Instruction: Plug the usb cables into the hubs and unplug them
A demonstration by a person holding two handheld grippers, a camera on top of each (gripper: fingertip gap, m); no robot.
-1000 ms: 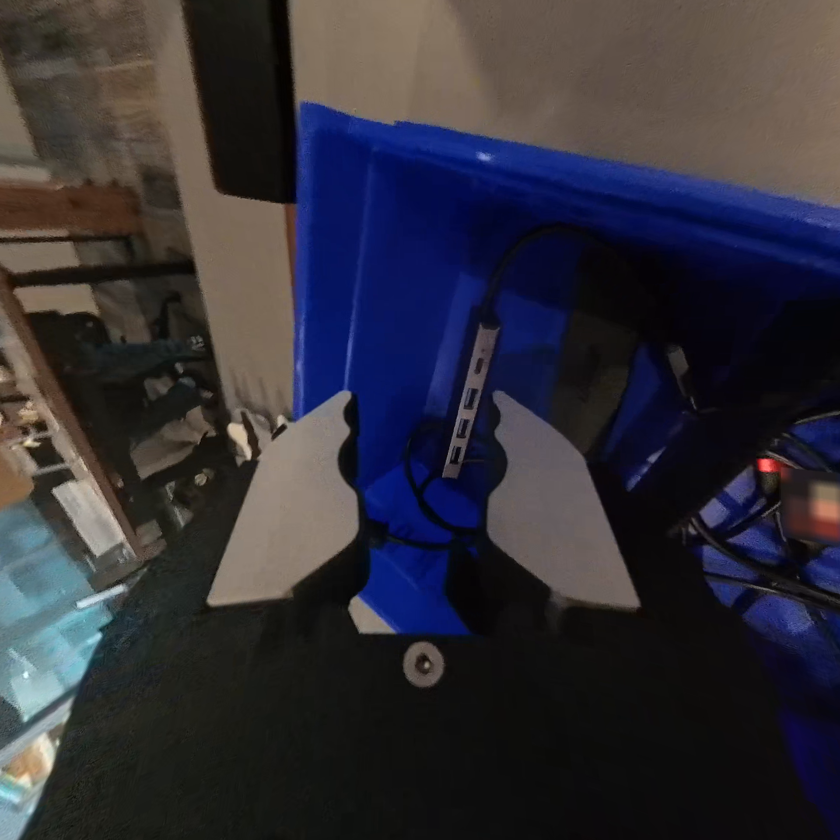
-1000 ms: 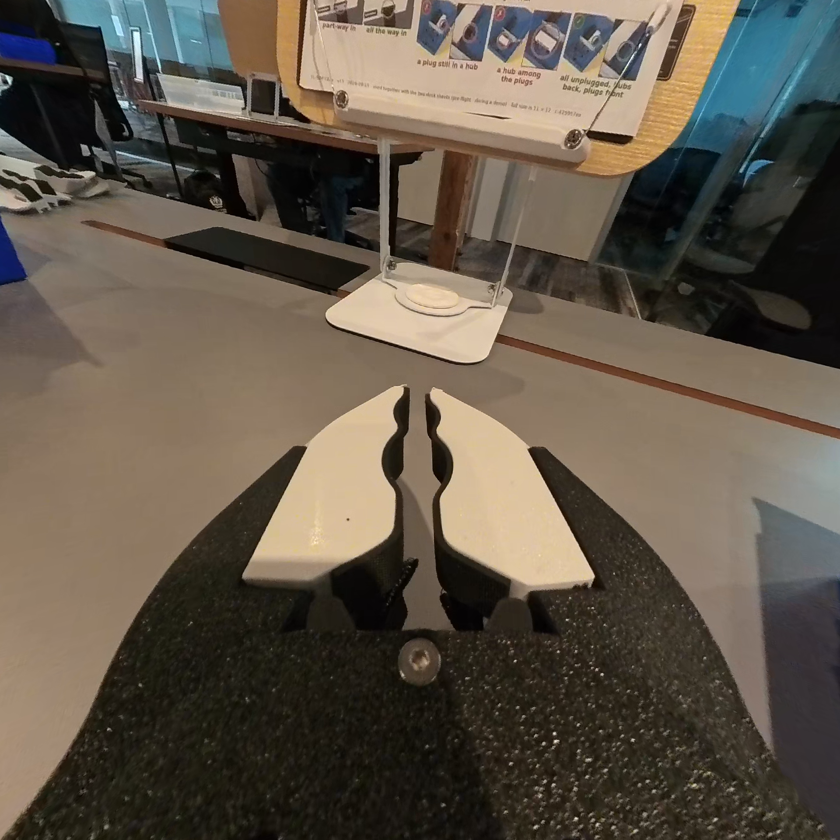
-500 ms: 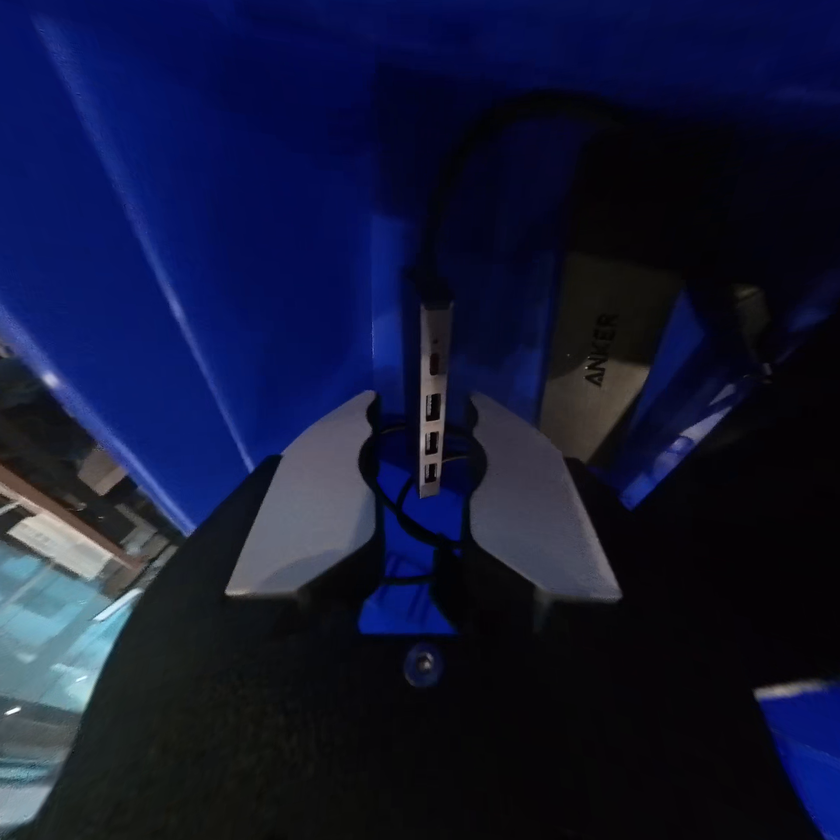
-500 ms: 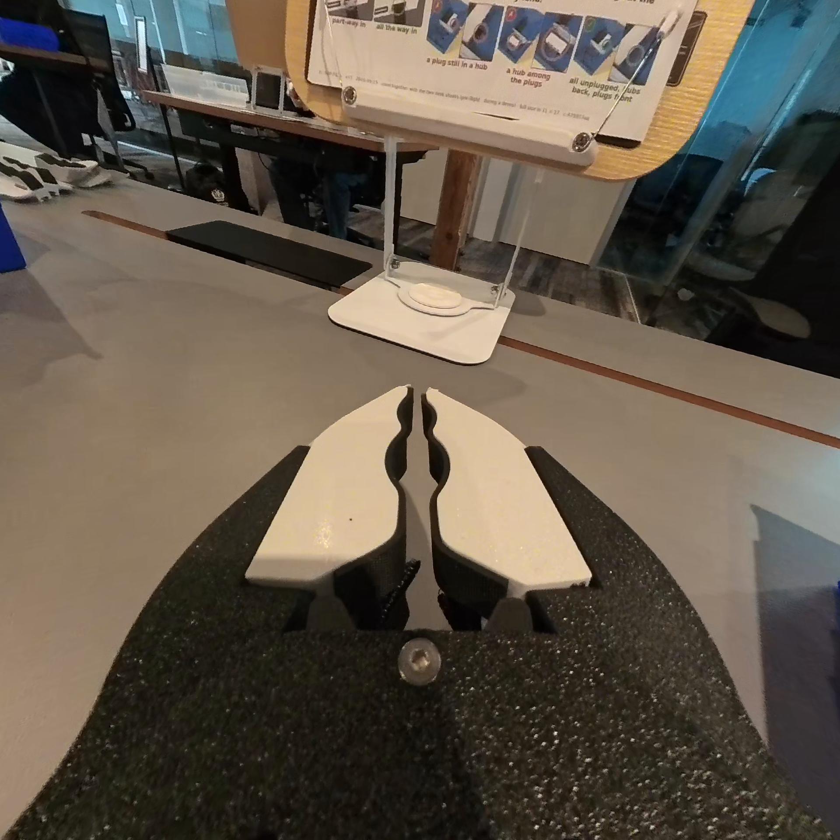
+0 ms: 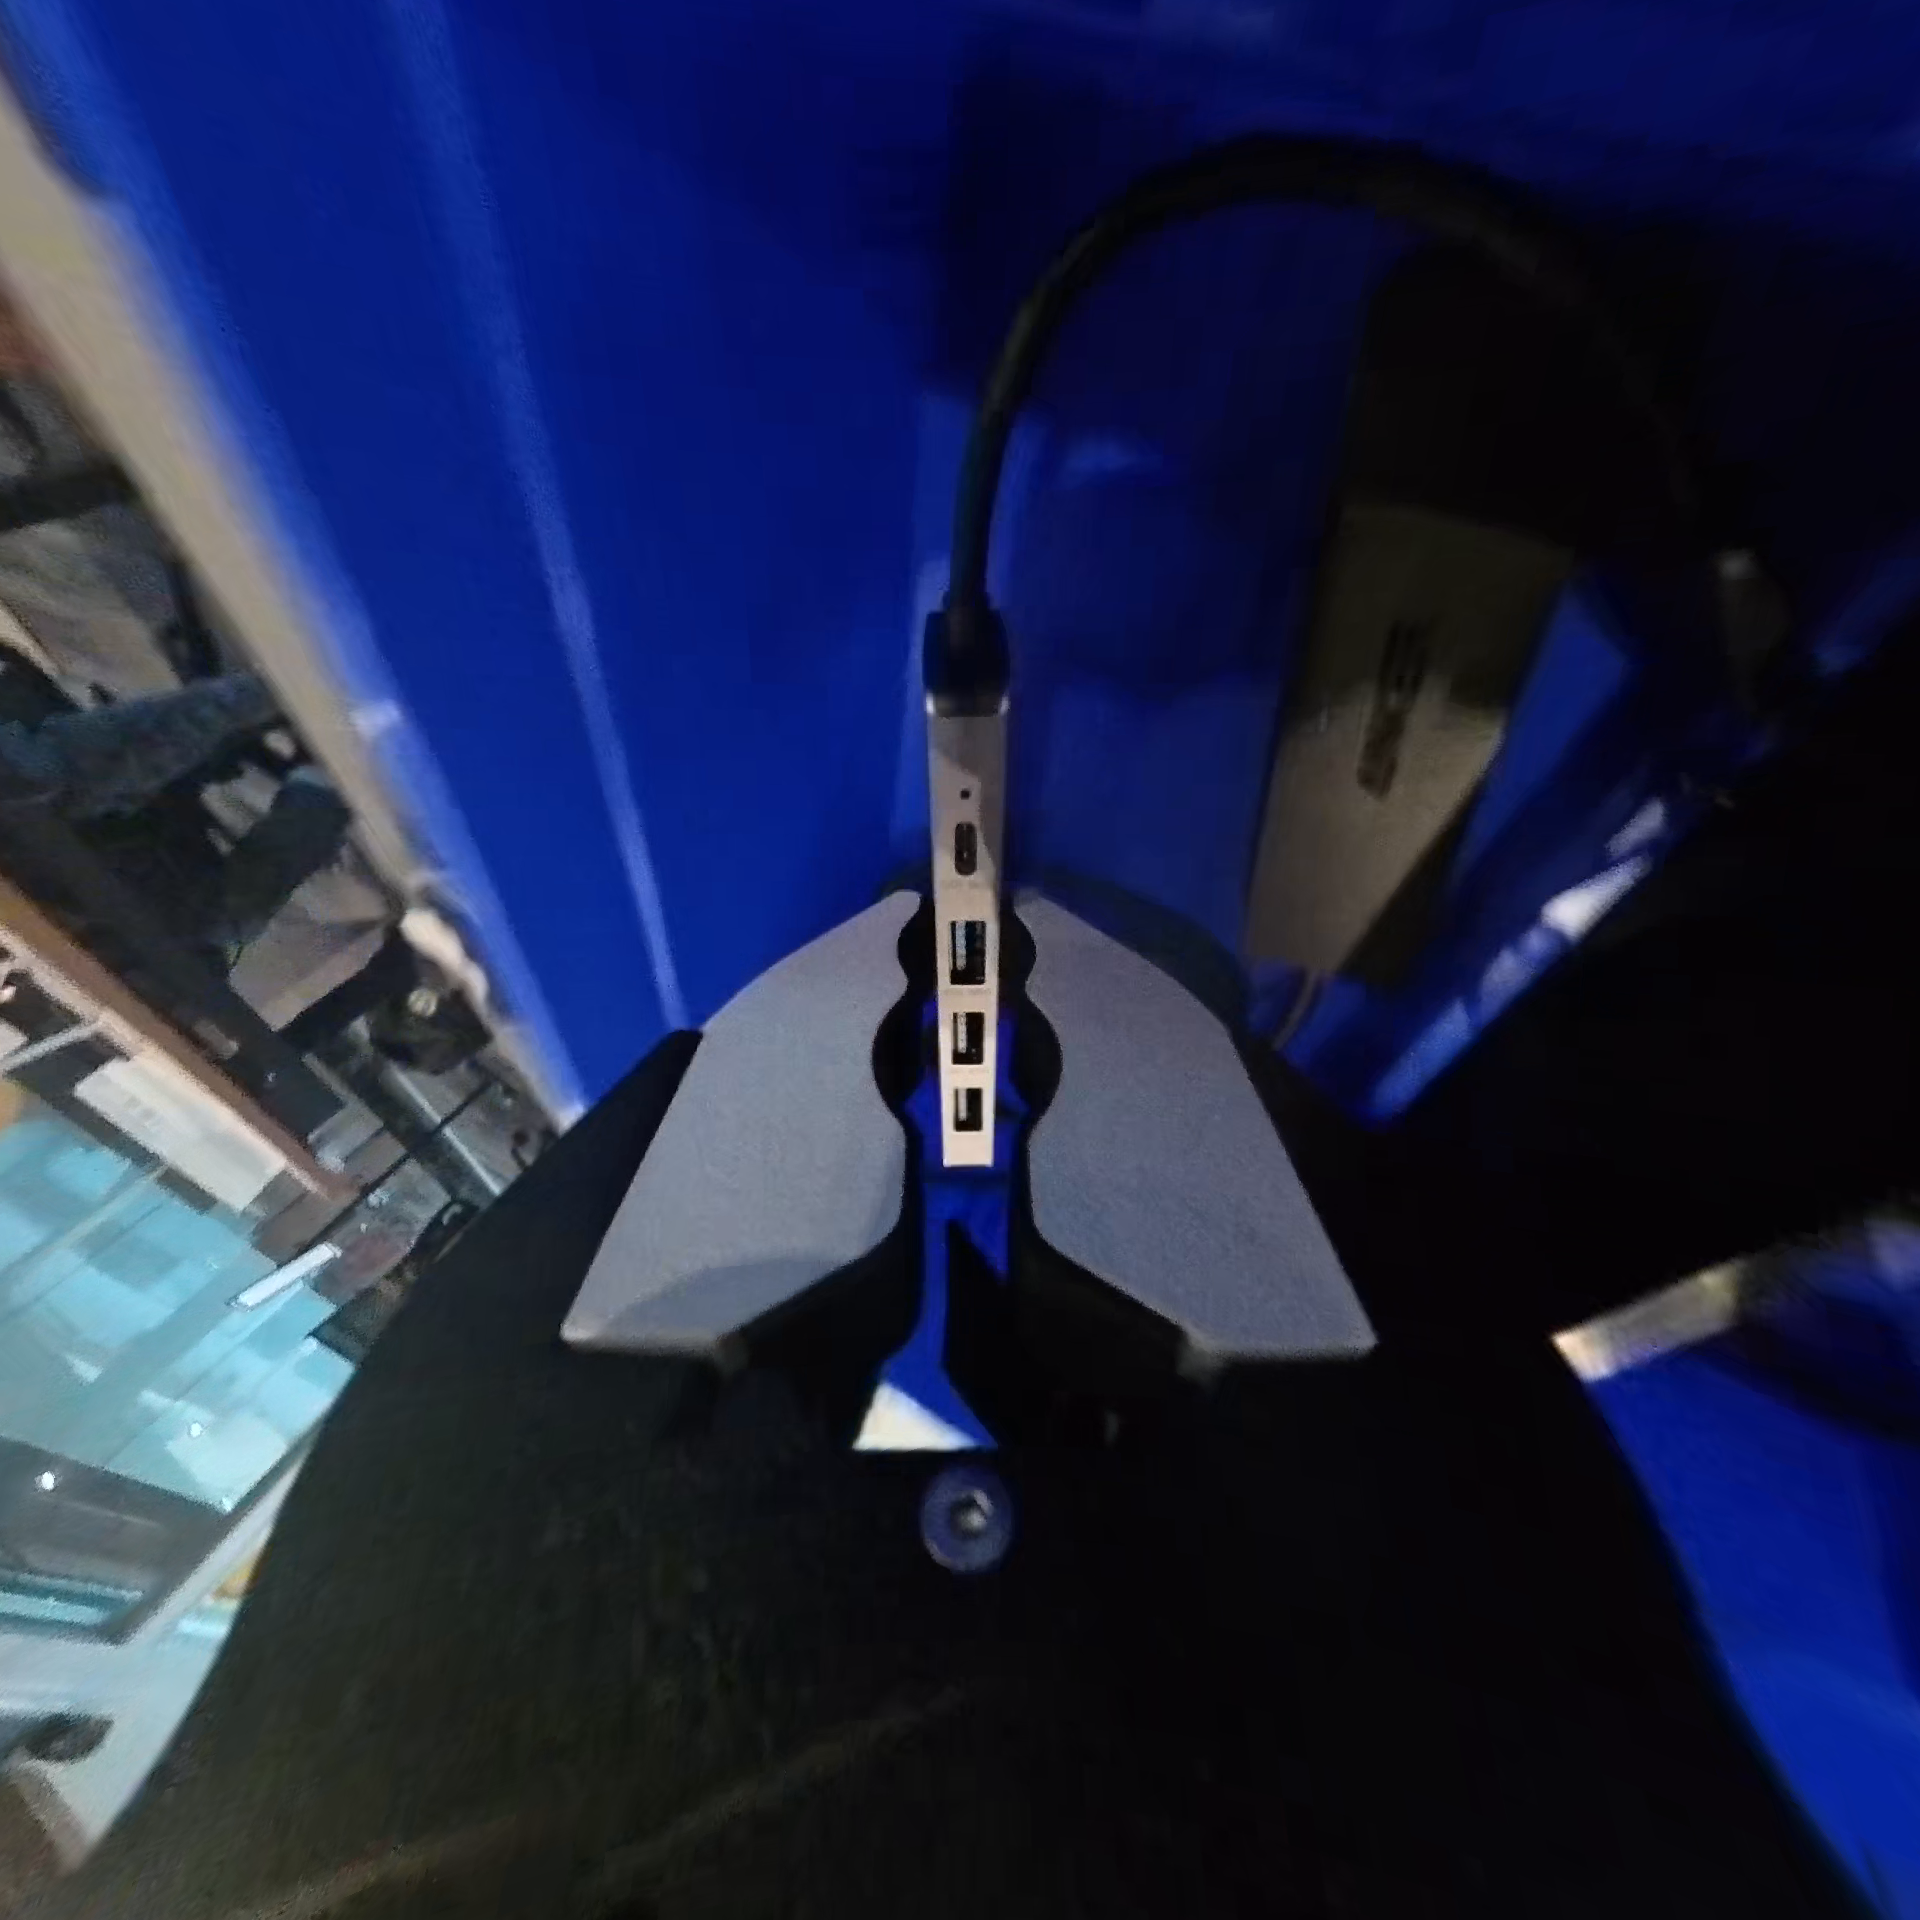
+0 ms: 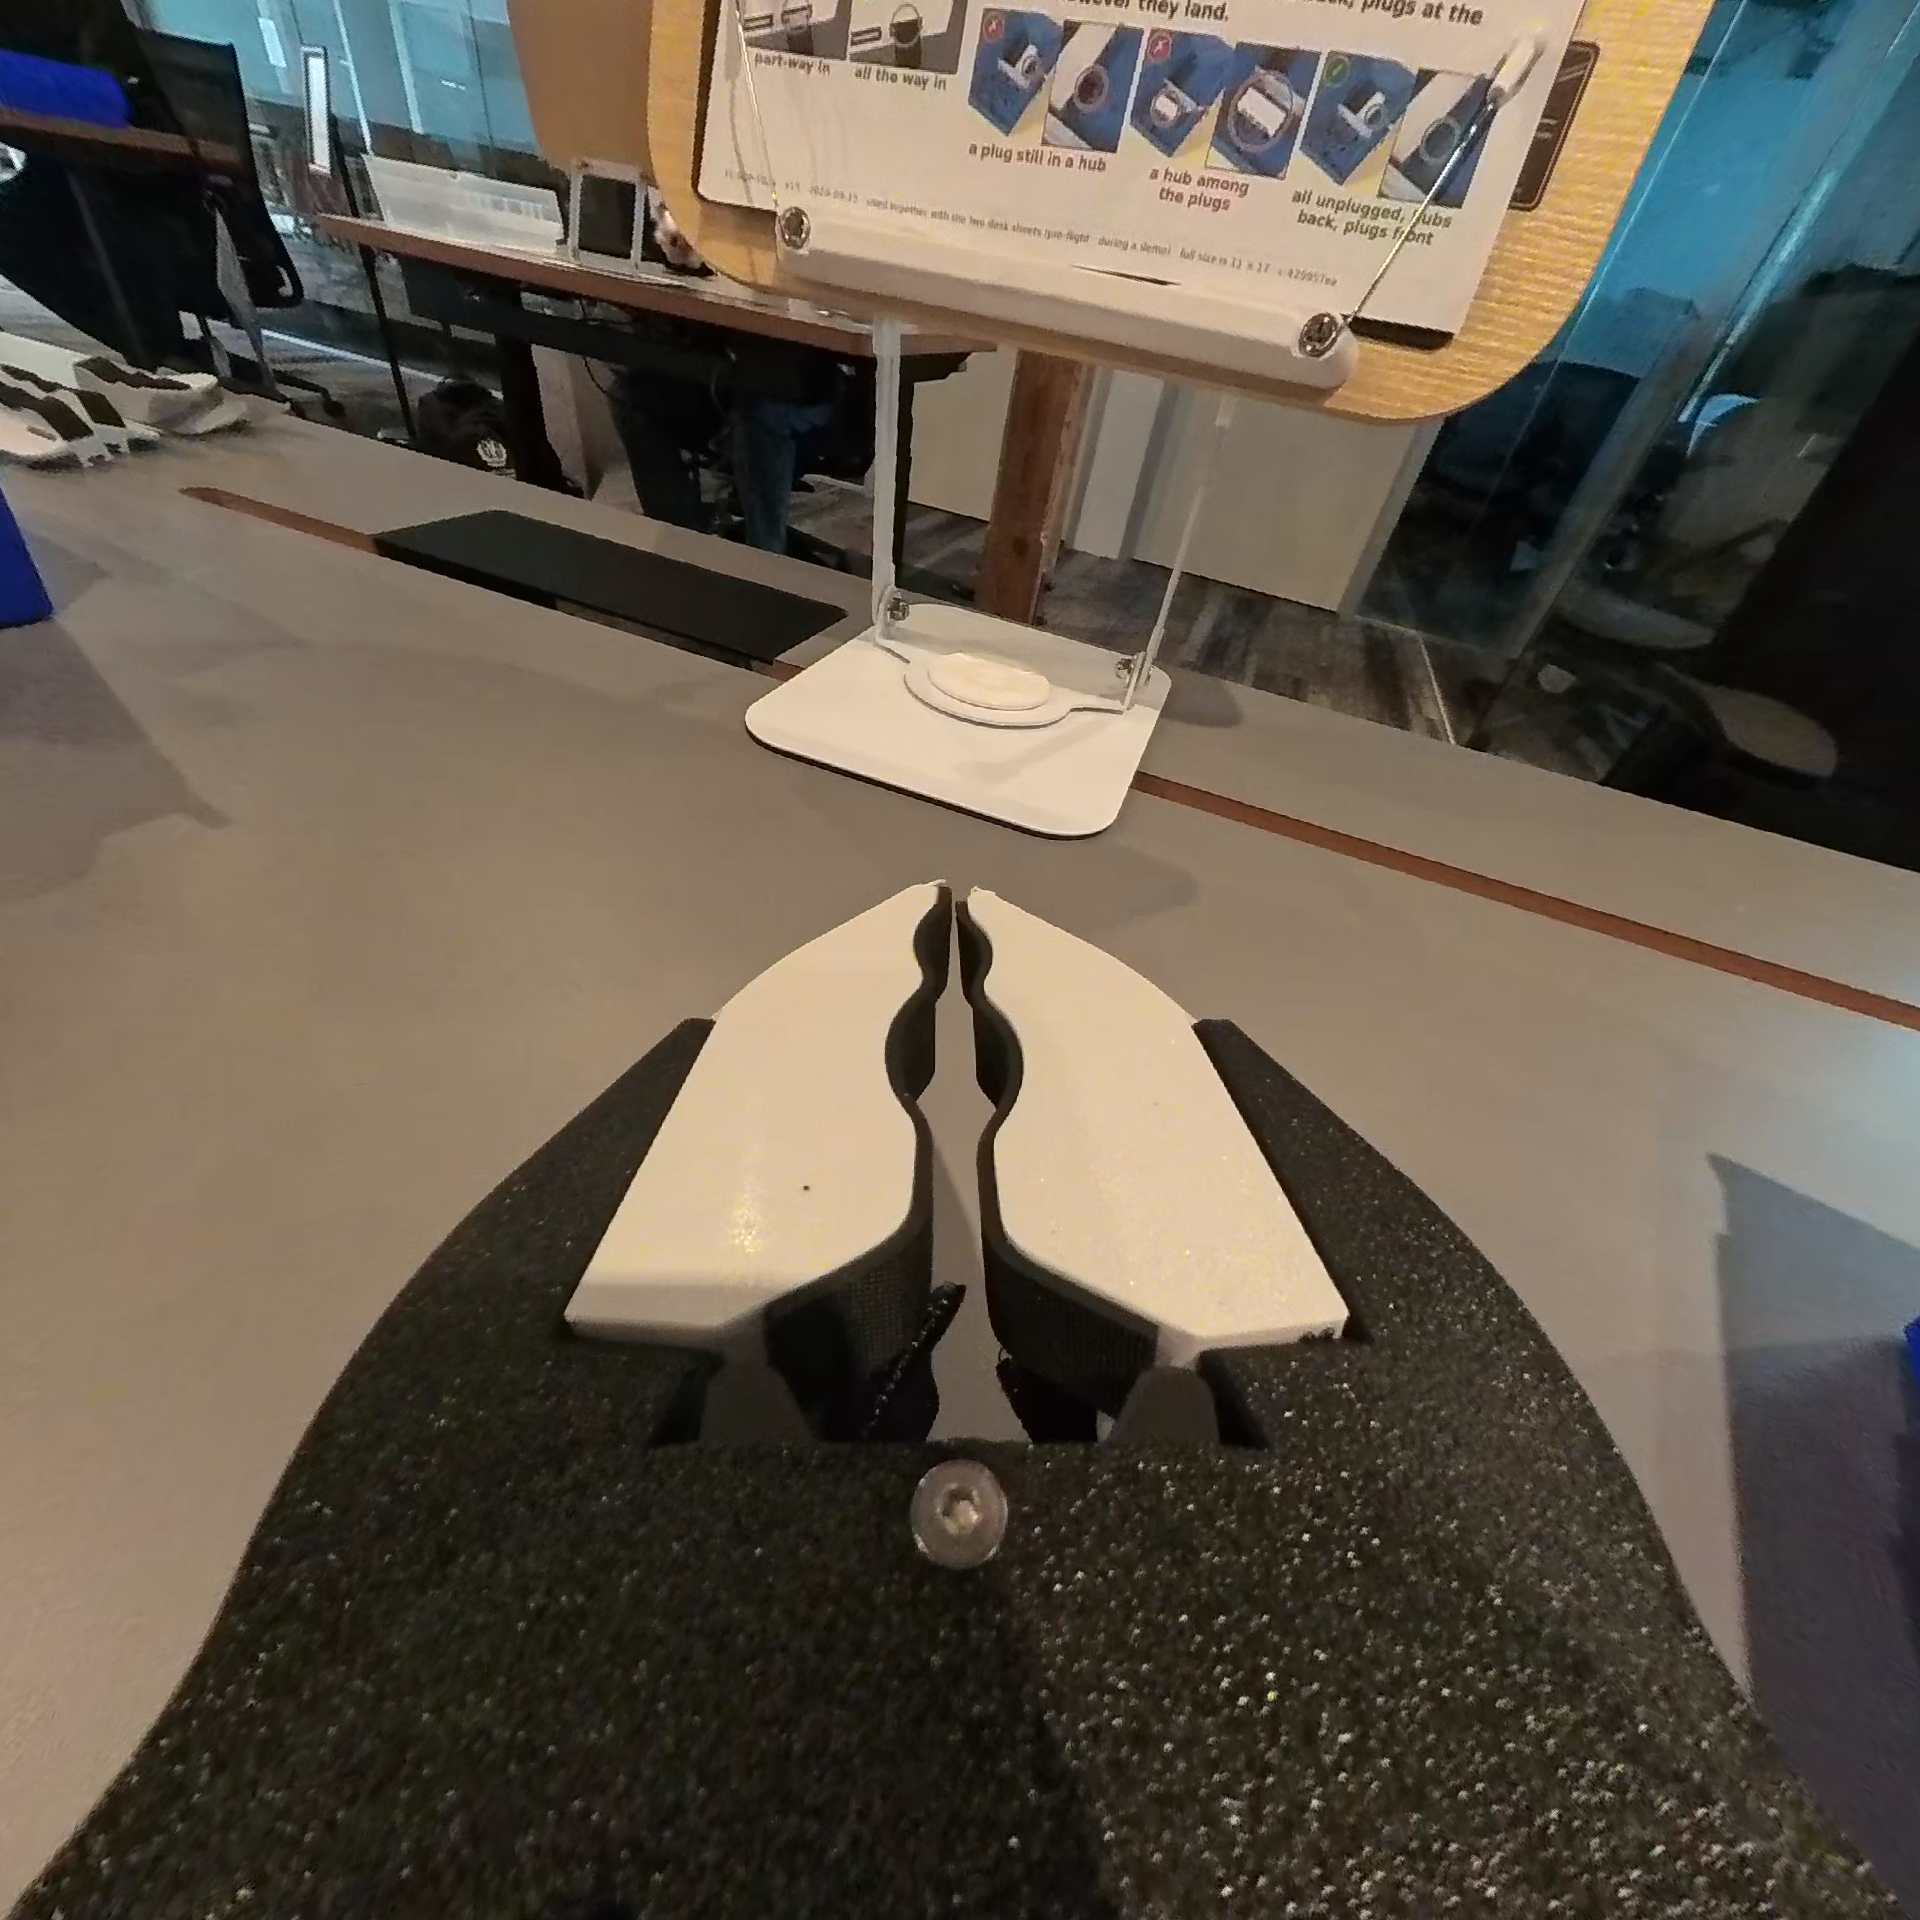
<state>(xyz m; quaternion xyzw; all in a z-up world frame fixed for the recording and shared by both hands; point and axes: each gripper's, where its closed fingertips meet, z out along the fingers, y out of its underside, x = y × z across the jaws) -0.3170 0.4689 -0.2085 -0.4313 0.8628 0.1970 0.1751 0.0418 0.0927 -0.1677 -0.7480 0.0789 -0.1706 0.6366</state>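
Left tongs closed in on a slim silver hub inside the blue bin; right tongs idle over the counter.

Item: slim silver aluminium USB hub (image 5: 971,966) with a black braided lead (image 5: 1049,343), standing on edge near the left wall of the deep blue plastic bin (image 5: 582,436). Half a second ago the left gripper (image 5: 968,909) stood wider around it; the jaws have since narrowed until the white fingertips (image 5: 831,977) sit against both faces of the hub's lower half, ports facing the camera, apparently clamped. Judged: pick-up stage, no cable plugged yet. A second, broader grey hub (image 5: 1382,748) leans to the right, apart. The right gripper (image 6: 954,894) is unchanged: nearly closed, holding nothing, above the grey counter (image 6: 364,831), near the white base of the instruction-sheet stand (image 6: 956,727).
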